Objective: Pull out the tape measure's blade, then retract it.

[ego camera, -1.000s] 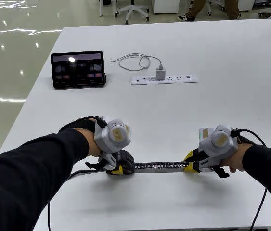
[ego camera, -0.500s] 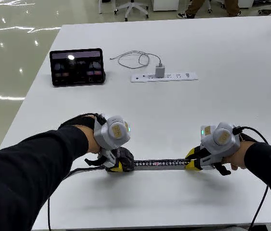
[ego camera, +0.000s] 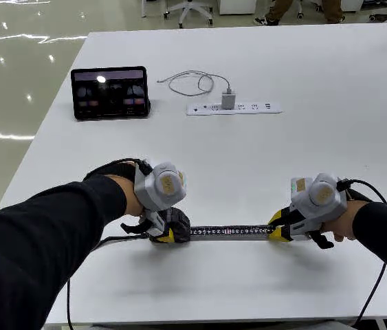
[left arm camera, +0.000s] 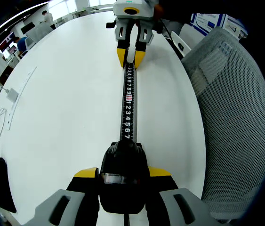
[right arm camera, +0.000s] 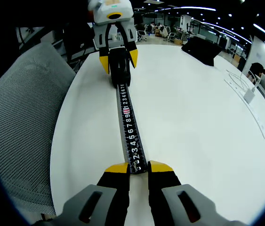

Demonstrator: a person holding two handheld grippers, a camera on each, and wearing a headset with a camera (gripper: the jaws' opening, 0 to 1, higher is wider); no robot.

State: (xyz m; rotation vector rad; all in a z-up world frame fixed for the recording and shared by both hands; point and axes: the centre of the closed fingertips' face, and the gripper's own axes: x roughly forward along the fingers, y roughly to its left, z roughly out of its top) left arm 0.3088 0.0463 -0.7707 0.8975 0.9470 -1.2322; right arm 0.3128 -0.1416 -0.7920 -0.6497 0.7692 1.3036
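The black, rounded tape measure case (ego camera: 177, 225) lies on the white tabletop (ego camera: 303, 69), close to its near edge. It is clamped between the yellow-tipped jaws of the left tool (ego camera: 168, 234), which press in against its two sides (the left gripper view shows the case (left arm camera: 123, 174) wedged between both yellow tips). From the case the dark blade with white numerals (ego camera: 231, 231) runs out flat along the tabletop to the right, straight to the right tool (ego camera: 277, 232), whose jaws are almost closed and pinch the blade's end. In the right gripper view the blade (right arm camera: 130, 125) ends between that tool's (right arm camera: 139, 167) yellow tips. Well beyond the case and to its left, a dark rectangular tablet (ego camera: 109, 92) stands propped with its screen lit. Well beyond the case and slightly to its right, a long white power strip (ego camera: 233, 108) lies flat with a white charger (ego camera: 228, 101) plugged in and a thin grey cable (ego camera: 186, 84) looped behind it. A grey mesh chair back (left arm camera: 231, 117) stands near the case, off the tabletop's edge.
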